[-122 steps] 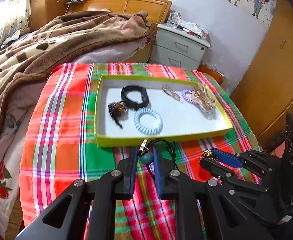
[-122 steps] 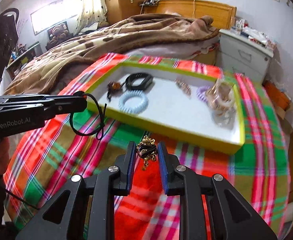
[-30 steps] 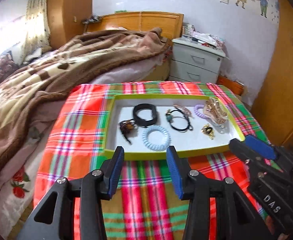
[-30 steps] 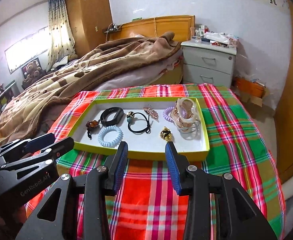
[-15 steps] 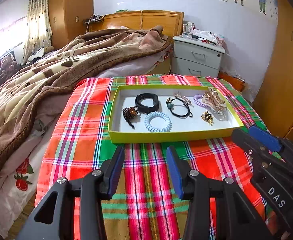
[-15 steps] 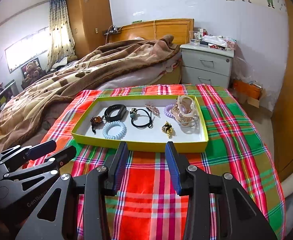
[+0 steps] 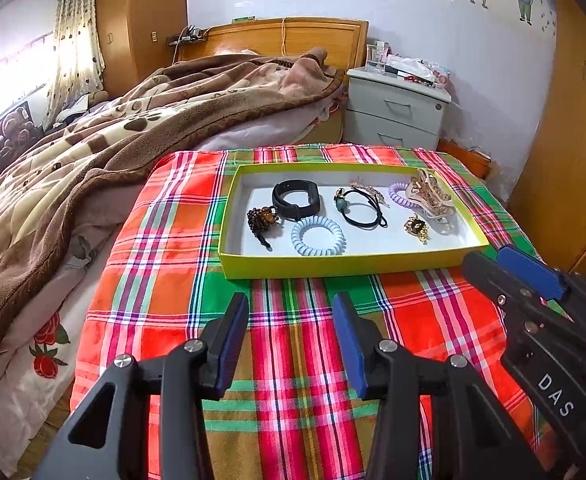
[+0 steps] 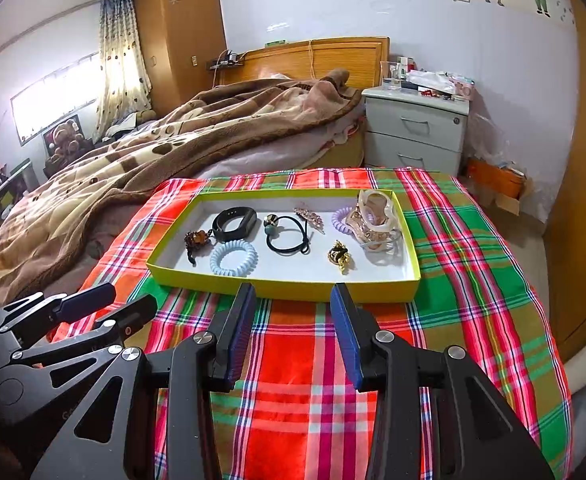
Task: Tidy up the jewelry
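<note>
A shallow yellow-green tray (image 7: 333, 268) (image 8: 289, 290) with a white floor lies on the plaid cloth. Inside it are a black band (image 7: 296, 197) (image 8: 235, 223), a brown beaded tie (image 7: 262, 218), a pale blue coil tie (image 7: 317, 236) (image 8: 233, 258), a black cord with a green bead (image 7: 359, 206) (image 8: 287, 234), a gold brooch (image 7: 415, 227) (image 8: 339, 257), a purple coil (image 7: 397, 194) and a beige claw clip (image 7: 429, 194) (image 8: 373, 216). My left gripper (image 7: 291, 334) and right gripper (image 8: 293, 330) hang open and empty in front of the tray.
The plaid cloth (image 7: 293, 360) covers a surface beside a bed with a brown blanket (image 7: 113, 128). A grey nightstand (image 7: 397, 112) stands behind, wooden wardrobe doors (image 7: 573, 160) to the right. The right gripper's fingers (image 7: 529, 272) reach in at the left view's right edge.
Both grippers drew back from the tray a second ago and have stayed nearly still since, open and empty. The tray's contents have not moved.
</note>
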`<state>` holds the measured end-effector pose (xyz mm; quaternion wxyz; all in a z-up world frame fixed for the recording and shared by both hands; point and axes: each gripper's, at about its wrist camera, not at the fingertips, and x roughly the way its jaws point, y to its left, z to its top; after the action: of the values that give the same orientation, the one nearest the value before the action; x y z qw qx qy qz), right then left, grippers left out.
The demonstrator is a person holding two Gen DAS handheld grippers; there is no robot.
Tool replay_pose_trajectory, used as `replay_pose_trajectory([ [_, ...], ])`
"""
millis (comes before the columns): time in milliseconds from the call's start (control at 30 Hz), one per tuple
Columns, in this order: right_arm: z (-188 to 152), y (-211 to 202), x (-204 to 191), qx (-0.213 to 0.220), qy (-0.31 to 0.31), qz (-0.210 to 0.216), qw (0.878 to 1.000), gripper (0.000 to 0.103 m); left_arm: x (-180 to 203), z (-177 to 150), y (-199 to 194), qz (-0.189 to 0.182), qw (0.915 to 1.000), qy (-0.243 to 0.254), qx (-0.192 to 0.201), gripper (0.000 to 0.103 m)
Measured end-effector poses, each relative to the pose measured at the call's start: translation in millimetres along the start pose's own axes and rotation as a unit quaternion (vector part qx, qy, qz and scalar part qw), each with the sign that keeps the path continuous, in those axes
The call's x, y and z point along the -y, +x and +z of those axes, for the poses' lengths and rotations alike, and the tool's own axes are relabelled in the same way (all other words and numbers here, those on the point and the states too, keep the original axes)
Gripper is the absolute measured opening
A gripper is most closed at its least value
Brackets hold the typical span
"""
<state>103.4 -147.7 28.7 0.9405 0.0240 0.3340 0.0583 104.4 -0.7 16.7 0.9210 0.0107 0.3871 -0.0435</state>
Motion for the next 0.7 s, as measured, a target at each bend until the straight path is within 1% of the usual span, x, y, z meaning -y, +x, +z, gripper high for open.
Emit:
replay_pose_trajectory([
  [300,-0.6,-0.3,-0.8,0.000,-0.001,0.000,1.000,0.040,3.1,0.8,0.4,0.002,1.0000,0.007,0.000,0.046],
  [367,-0.5,-0.3,-0.8,0.000,0.000,0.000,1.000,0.040,4.6,0.4,0.1,0.008,0.9999,0.011,0.001,0.046],
  [500,-0.4,-0.5,-0.7,0.000,-0.001,0.000,1.000,0.040,4.4,-0.3,0.0,0.000,1.0000,0.009,-0.001,0.046],
  [700,-0.4,-0.7,-0.8,0.000,0.000,0.000,1.000,0.040,4.4,-0.5,0.0,0.000,1.0000,0.009,-0.001,0.046],
])
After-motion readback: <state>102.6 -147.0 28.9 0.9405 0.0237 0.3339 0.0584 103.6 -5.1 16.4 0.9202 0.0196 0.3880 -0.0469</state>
